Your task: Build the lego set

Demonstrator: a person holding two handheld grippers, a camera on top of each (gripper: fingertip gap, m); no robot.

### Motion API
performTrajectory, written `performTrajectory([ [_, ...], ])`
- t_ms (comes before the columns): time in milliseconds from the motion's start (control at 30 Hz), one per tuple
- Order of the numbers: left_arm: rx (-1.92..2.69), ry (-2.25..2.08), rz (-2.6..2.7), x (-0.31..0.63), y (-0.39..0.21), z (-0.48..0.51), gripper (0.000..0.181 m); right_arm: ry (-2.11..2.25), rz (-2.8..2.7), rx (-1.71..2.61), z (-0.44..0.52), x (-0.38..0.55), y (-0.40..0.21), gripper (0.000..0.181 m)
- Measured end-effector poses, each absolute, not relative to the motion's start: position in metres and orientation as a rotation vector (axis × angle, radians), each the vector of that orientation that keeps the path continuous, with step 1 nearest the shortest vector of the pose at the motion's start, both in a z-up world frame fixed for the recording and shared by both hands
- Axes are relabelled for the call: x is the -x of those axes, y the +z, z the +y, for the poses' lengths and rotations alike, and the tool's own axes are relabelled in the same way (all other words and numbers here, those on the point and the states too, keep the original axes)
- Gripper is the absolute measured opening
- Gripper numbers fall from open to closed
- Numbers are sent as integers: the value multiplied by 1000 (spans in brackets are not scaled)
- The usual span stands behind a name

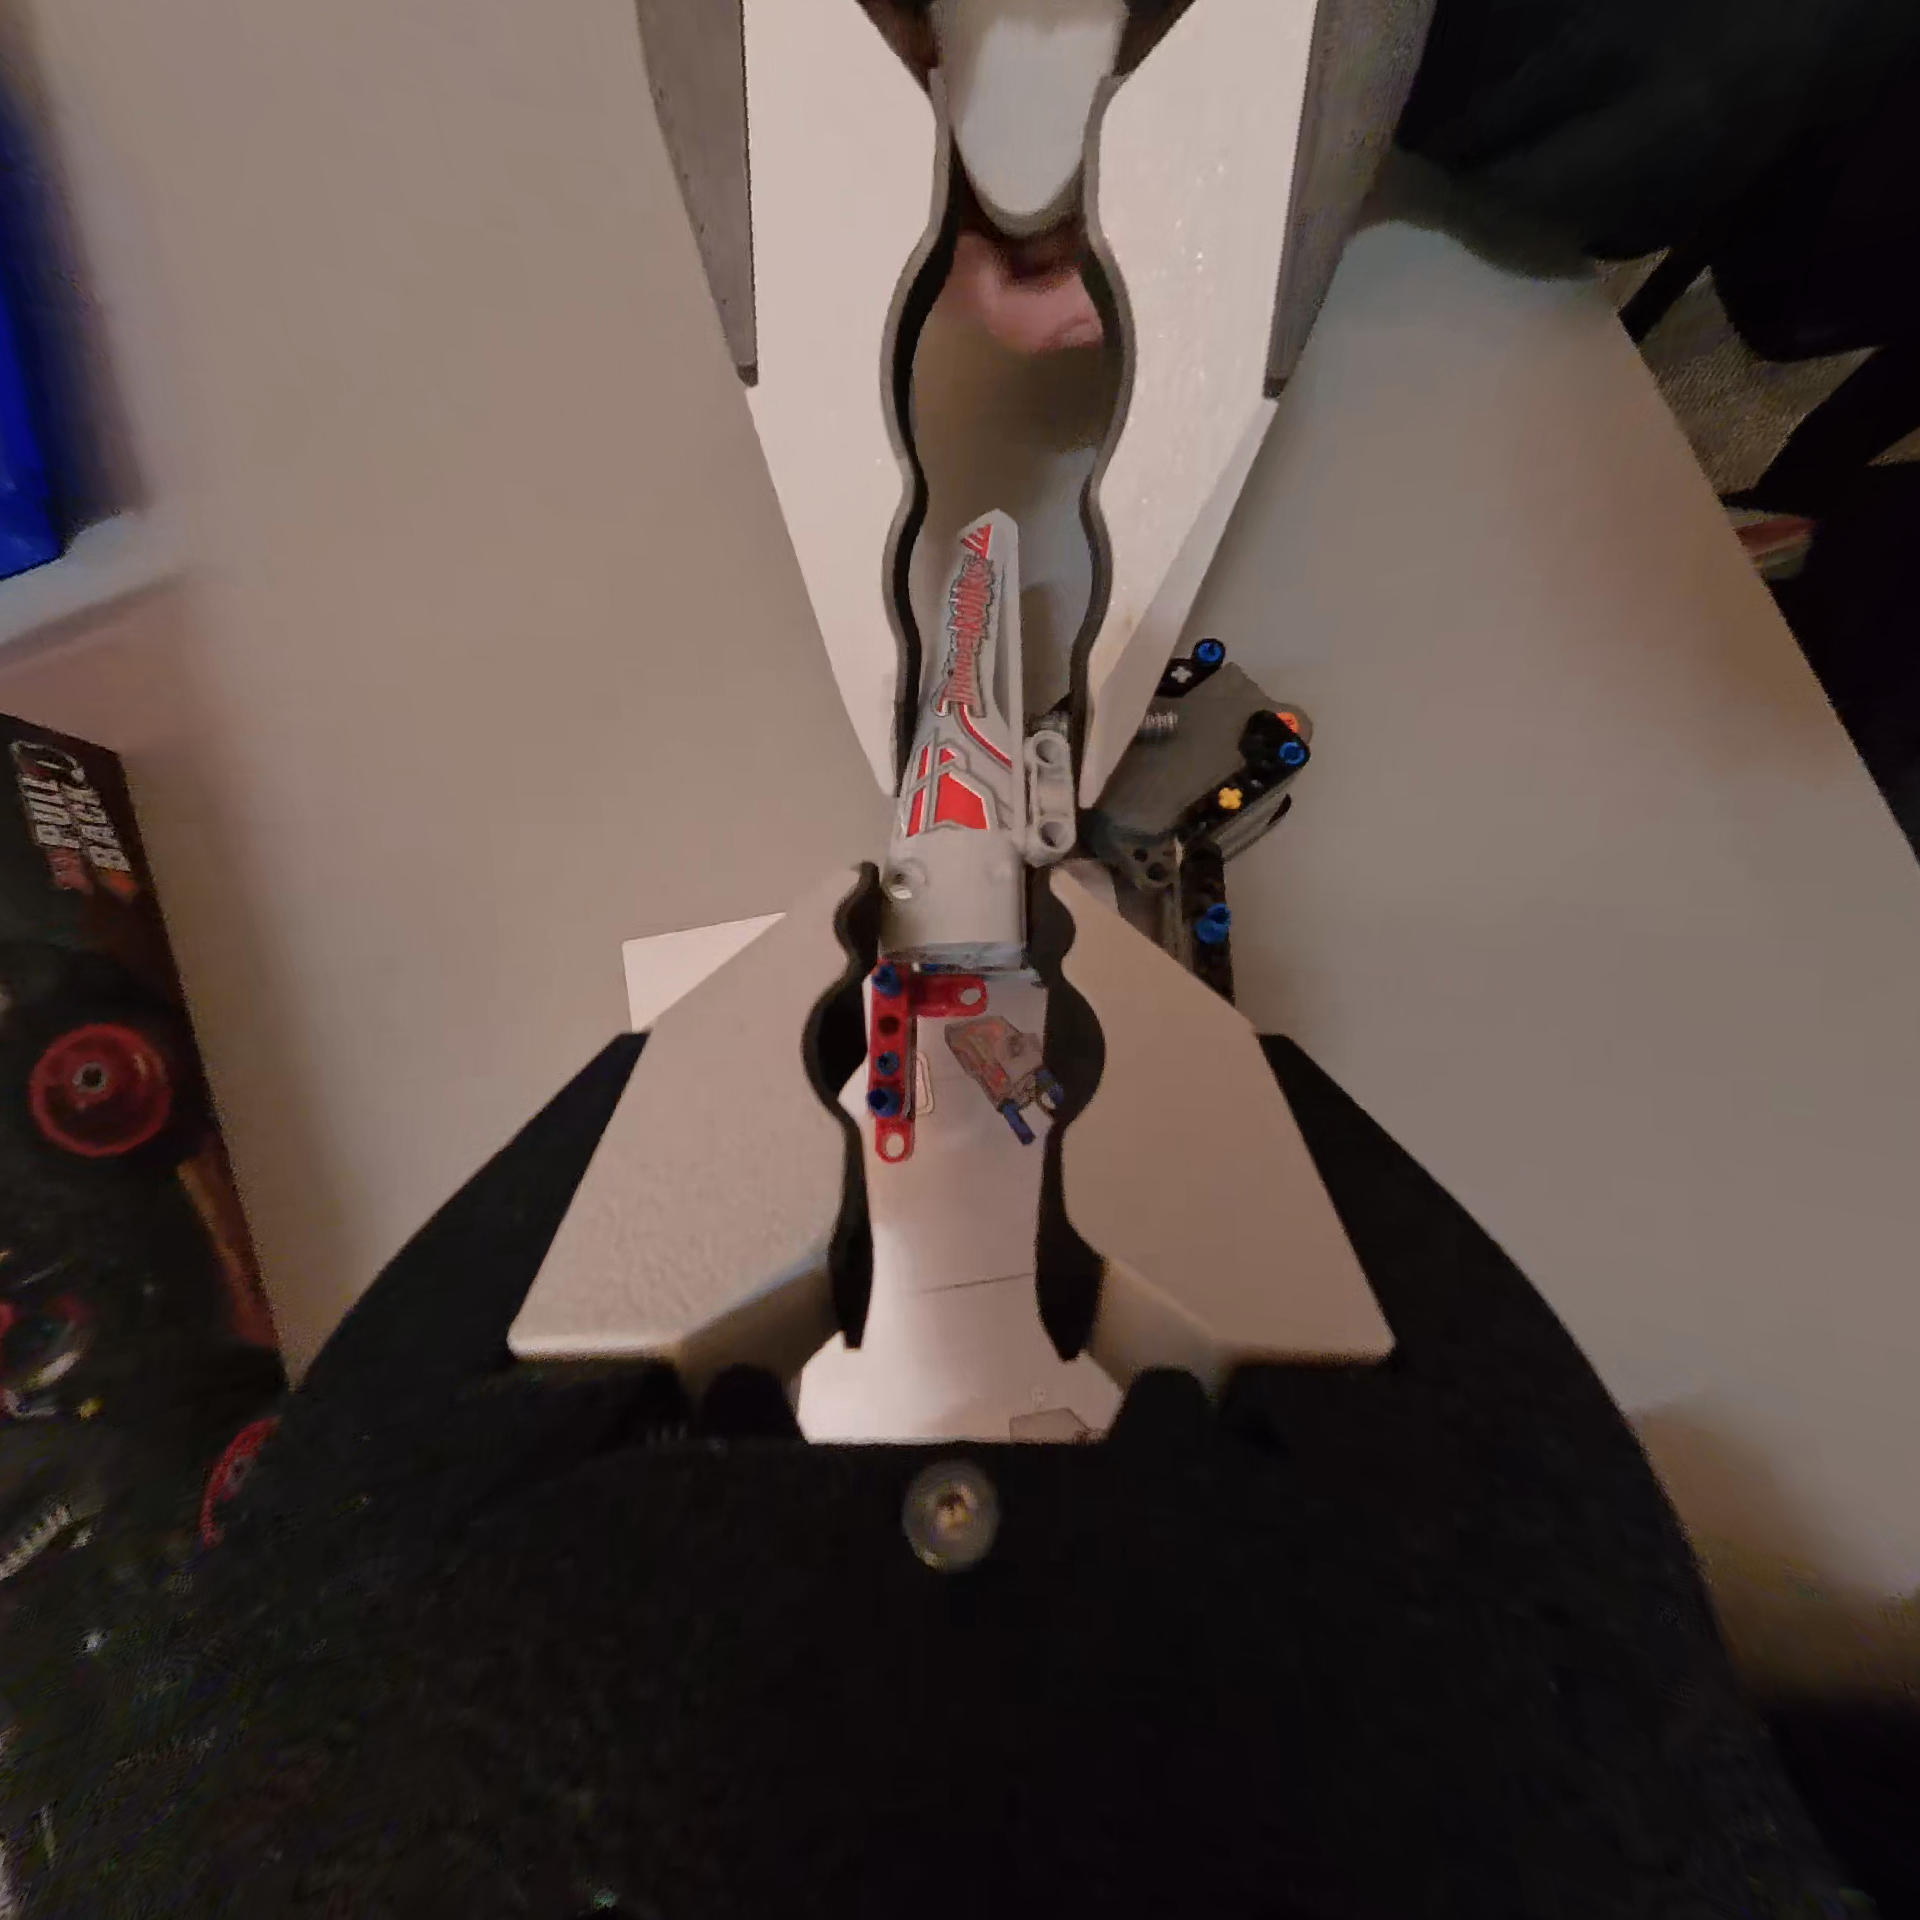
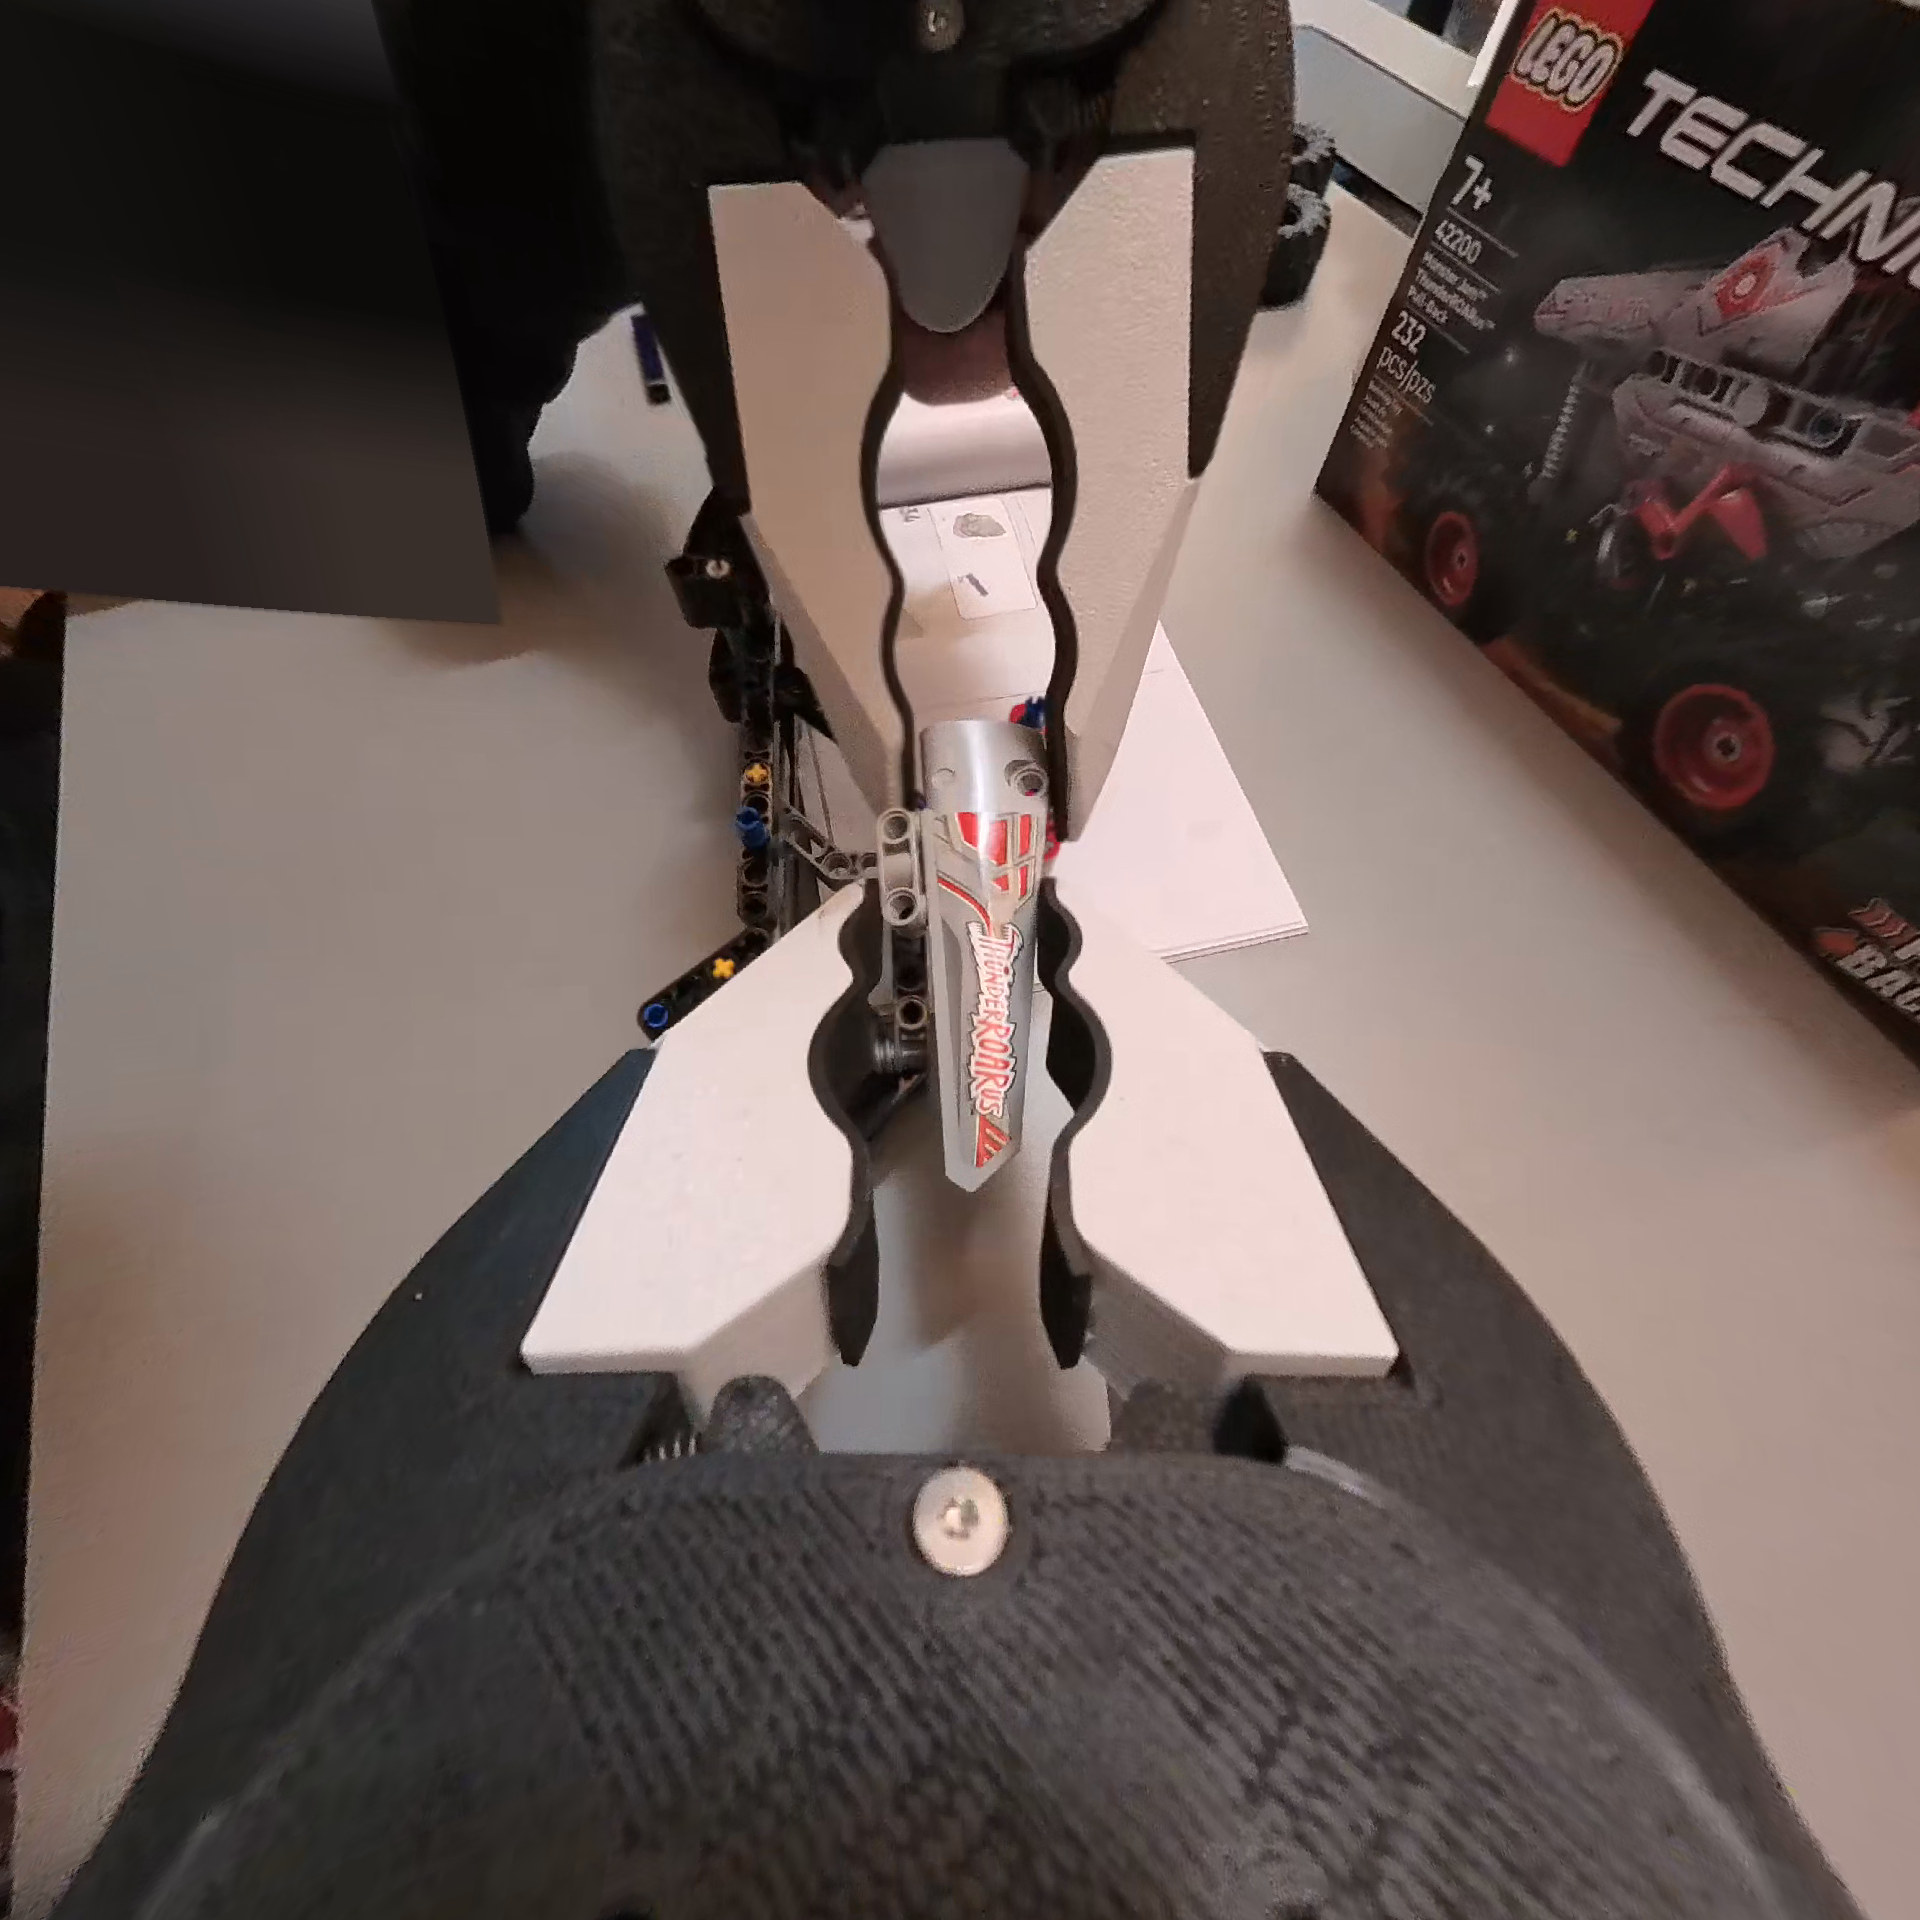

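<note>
A long grey Lego panel (image 1: 971,665) with red decals is held in the air between my two grippers, which face each other. My left gripper (image 1: 956,883) is shut on its wide end. My right gripper (image 2: 954,894) is shut around its narrow half (image 2: 982,1018), together with a small grey connector (image 2: 899,868) on the panel's side. A red beam with blue pins (image 1: 894,1049) shows just under the wide end; I cannot tell whether it is attached. The black and grey chassis assembly (image 2: 753,821) lies on the table beside the grippers and also shows in the left wrist view (image 1: 1195,790).
The Lego box (image 2: 1662,468) stands on the white table (image 2: 364,883) and also shows in the left wrist view (image 1: 83,1039). The open instruction booklet (image 2: 1174,852) lies under the grippers. Black tyres (image 2: 1299,208) sit at the far edge.
</note>
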State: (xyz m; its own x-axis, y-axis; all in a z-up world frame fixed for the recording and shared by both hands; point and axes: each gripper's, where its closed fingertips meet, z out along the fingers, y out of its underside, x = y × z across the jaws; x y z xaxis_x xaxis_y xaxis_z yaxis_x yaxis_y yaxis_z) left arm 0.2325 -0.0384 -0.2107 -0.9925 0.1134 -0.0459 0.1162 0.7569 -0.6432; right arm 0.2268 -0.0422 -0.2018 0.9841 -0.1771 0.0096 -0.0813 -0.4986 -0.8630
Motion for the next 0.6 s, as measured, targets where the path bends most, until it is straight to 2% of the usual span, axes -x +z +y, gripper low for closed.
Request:
performTrajectory([
  [367,-105,-1120,3017,-229,-212,-32,26,-194,135,2116,-37,-227,-201,27],
  [433,-122,-1134,3039,-225,-211,-32,43,-199,136,2108,-37,-228,-200,27],
  [533,-126,-1093,3014,-229,-213,-32,29,-181,133,2105,-35,-226,-200,27],
  [600,-125,-1082,3015,-229,-214,-31,29,-186,132,2121,-35,-226,-203,27],
])
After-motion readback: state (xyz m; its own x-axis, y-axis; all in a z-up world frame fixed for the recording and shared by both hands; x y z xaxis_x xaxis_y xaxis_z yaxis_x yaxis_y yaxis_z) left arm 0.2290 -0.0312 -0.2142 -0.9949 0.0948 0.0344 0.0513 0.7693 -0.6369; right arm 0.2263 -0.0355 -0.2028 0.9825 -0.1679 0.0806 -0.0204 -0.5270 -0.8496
